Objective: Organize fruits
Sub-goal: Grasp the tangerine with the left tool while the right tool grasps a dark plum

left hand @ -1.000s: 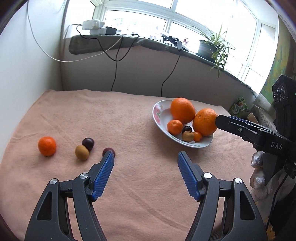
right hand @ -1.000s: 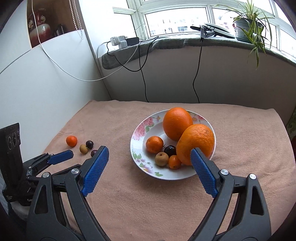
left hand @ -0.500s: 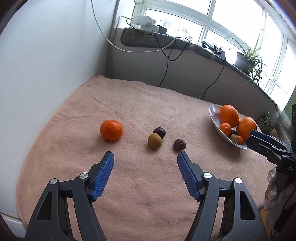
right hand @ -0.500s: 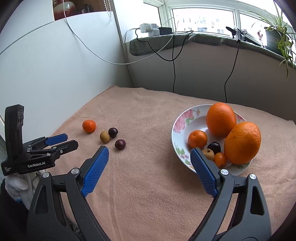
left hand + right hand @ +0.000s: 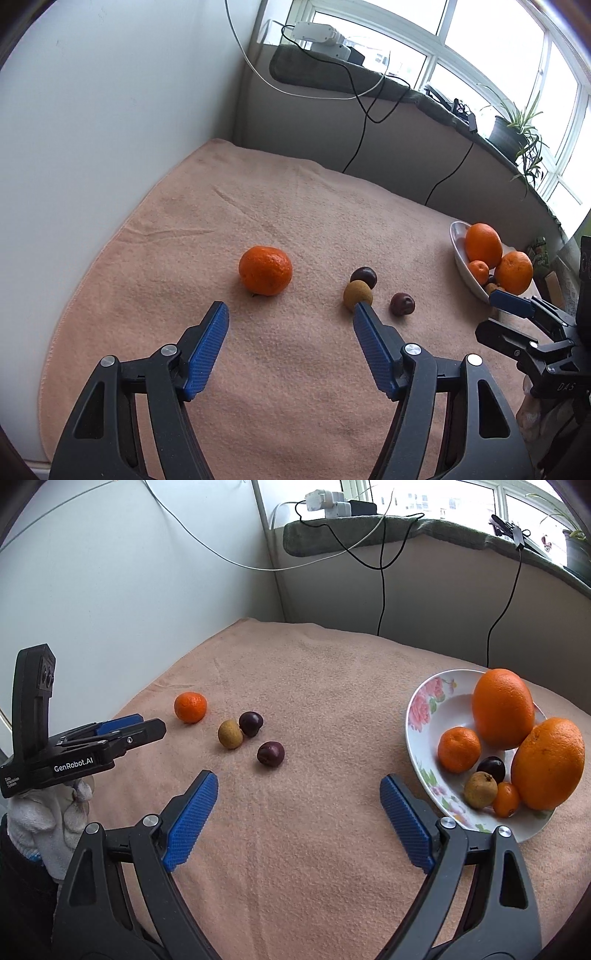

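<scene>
Here, a worktop covered with a peach towel (image 5: 295, 206) carries the items.

Loose fruit, middle of the left wrist frame: one tangerine (image 5: 265, 270); to its right one tan round fruit (image 5: 357, 294) touching a dark plum (image 5: 364, 276) behind it; a second dark plum (image 5: 402, 303) just beside them, apart.

Flowered plate (image 5: 424, 716), right edge of the right wrist frame: two large oranges (image 5: 503, 708) (image 5: 549, 763) touching each other, one small tangerine (image 5: 459, 749), one dark plum (image 5: 491, 768), one tan fruit (image 5: 480, 789), one tiny orange fruit (image 5: 506, 799).

Left gripper (image 5: 291, 314): jaws wide apart, holding nothing, low over the towel in front of the loose tangerine.

Right gripper (image 5: 298, 788): jaws wide apart, holding nothing, over bare towel between the loose fruit and the plate.

Background, upper frame: window sill with black and white cables (image 5: 382, 576), potted plant (image 5: 515, 127).
</scene>
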### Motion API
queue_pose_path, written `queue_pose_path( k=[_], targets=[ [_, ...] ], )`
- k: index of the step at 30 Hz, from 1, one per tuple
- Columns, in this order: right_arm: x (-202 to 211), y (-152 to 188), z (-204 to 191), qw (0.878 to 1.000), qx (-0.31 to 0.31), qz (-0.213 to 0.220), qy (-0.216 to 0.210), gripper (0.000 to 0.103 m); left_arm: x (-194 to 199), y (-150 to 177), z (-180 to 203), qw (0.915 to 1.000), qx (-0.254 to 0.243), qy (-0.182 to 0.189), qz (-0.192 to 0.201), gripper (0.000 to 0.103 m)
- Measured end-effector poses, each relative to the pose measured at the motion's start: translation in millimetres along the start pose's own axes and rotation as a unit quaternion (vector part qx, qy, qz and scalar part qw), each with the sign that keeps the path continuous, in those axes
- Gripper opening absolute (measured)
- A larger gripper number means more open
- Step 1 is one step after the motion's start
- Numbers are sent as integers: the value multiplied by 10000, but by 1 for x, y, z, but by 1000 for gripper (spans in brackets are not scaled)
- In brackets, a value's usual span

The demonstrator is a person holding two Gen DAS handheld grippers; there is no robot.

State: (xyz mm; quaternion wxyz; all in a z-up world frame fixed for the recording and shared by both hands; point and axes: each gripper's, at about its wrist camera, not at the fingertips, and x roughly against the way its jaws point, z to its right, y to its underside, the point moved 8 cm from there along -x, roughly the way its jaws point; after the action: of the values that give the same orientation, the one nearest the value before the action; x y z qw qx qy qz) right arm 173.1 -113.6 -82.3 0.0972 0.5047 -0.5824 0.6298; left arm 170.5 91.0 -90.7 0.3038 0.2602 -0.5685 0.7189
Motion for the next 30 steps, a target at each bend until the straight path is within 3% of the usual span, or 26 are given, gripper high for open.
queue_pose_path(
  k=[5, 10, 17, 19, 26, 30],
  targets=[
    [-23, -7, -10, 9995, 241, -212, -60, 81, -14, -5, -5, 9999, 61, 6, -99, 65],
    [-43, -8, -8, 9990, 58, -384, -203, 69, -25, -8, -13, 9997, 136, 2, -185, 64],
    [-63, -9, -9, 9986, 119, -506, -139, 65, -39, -12, -14, 9995, 152, 46, -280, 60],
    [-68, -8, -10, 9982, 96, -552, -195, 56, -44, -13, -13, 9994, 148, 51, -299, 59],
    [-74, -6, -11, 9980, 168, -584, -199, 54, -57, -13, -14, 9993, 151, -21, -355, 54],
    [-76, -7, -16, 9976, 282, -594, -203, 43, -59, -13, -16, 9993, 190, -49, -327, 48]
  ],
)
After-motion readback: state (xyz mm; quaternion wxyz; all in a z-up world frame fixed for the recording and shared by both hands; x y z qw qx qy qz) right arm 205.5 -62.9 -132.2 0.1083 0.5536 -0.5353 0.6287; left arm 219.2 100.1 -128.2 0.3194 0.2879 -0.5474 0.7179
